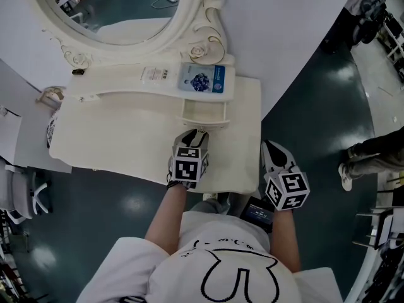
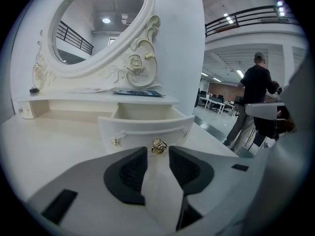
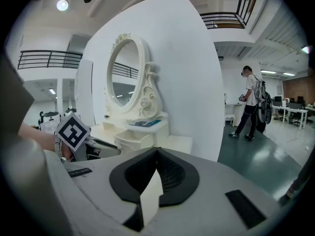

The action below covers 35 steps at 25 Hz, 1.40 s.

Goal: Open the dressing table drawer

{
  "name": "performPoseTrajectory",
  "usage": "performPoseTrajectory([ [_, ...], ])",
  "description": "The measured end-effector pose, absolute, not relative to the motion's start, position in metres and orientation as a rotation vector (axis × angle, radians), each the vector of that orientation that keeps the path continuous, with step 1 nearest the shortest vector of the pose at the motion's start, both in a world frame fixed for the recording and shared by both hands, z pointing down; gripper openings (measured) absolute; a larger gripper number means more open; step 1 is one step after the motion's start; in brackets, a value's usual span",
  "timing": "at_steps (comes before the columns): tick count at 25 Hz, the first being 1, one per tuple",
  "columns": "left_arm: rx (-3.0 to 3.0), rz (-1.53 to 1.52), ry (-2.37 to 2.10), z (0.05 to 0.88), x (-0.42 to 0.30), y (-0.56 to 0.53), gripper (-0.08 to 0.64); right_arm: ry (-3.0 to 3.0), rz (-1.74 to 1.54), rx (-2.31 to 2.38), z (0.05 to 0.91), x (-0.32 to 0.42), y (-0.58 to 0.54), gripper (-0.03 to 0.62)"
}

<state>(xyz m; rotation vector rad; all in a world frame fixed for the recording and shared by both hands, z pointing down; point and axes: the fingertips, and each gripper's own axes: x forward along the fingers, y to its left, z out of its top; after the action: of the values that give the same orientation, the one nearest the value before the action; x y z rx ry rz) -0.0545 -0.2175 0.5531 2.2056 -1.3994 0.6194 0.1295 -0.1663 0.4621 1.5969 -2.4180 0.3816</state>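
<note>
The dressing table [image 1: 126,137] and its drawer [image 2: 142,129] show smooth cream paint with a soft sheen, the knob [image 2: 158,146] gleams like polished brass, the floor [image 1: 315,106] is glossy dark teal, and the left gripper [image 2: 158,155] is matt grey plastic with ribbed black pads [image 2: 129,173].
</note>
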Motion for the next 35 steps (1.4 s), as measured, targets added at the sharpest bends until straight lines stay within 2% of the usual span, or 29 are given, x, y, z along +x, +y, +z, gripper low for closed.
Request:
performPoseTrajectory([
  [9, 2.221, 0.552, -1.445, 0.536, -0.058, -0.215, 0.164, -2.476, 0.337, 1.607, 0.445, 0.133, -0.163, 0.012],
  [20, 2.228, 0.522, -1.488, 0.516, -0.056, -0.182, 0.114, -2.510, 0.310, 1.573, 0.432, 0.139, -0.135, 0.012],
  [31, 2.218, 0.497, -1.528, 0.494, -0.054, -0.144, 0.094, -2.522, 0.304, 1.541, 0.418, 0.143, -0.096, 0.012],
  [35, 2.238, 0.473, -1.550, 0.477, -0.051, -0.134, 0.021, -2.530, 0.313, 1.546, 0.412, 0.146, -0.087, 0.012],
])
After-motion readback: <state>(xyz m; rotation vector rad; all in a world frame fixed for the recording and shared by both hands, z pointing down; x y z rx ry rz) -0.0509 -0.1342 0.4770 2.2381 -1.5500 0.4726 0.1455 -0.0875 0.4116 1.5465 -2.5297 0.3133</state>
